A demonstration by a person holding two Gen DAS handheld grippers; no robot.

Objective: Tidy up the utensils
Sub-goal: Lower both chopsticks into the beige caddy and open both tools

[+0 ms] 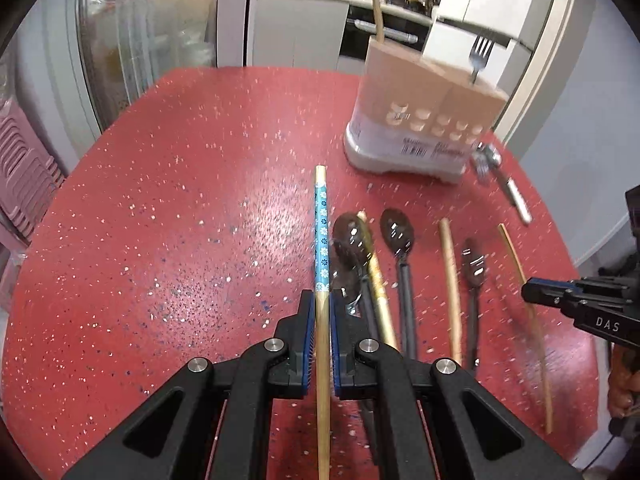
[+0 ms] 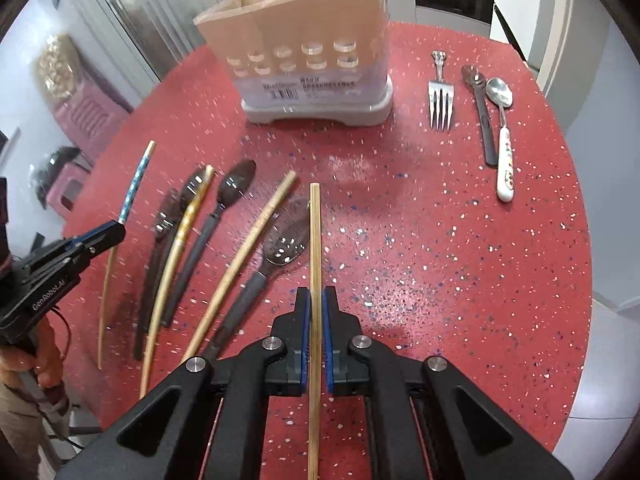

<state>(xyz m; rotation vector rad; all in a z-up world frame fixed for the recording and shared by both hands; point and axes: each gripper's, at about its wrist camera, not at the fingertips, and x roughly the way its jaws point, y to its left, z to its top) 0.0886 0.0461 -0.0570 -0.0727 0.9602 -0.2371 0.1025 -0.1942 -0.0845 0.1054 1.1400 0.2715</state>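
In the left wrist view my left gripper (image 1: 321,300) is shut on a bamboo chopstick with a blue flowered band (image 1: 321,236), held above the red speckled table (image 1: 180,200). In the right wrist view my right gripper (image 2: 316,294) is shut on a thin plain chopstick (image 2: 315,236). Each gripper shows in the other's view, the right gripper (image 1: 534,294) and the left gripper (image 2: 116,232). The beige utensil holder (image 2: 312,40) stands at the back of the table with a chopstick and a fork in it. Between the grippers lie dark spoons (image 2: 236,188) and loose chopsticks (image 2: 240,256).
A metal fork (image 2: 440,104), a dark spoon (image 2: 482,128) and a white-handled spoon (image 2: 503,148) lie to the right of the holder. Pink stools (image 1: 20,184) stand beyond the table's left edge. Kitchen cabinets and an oven are behind. A hand (image 2: 24,360) grips the left tool.
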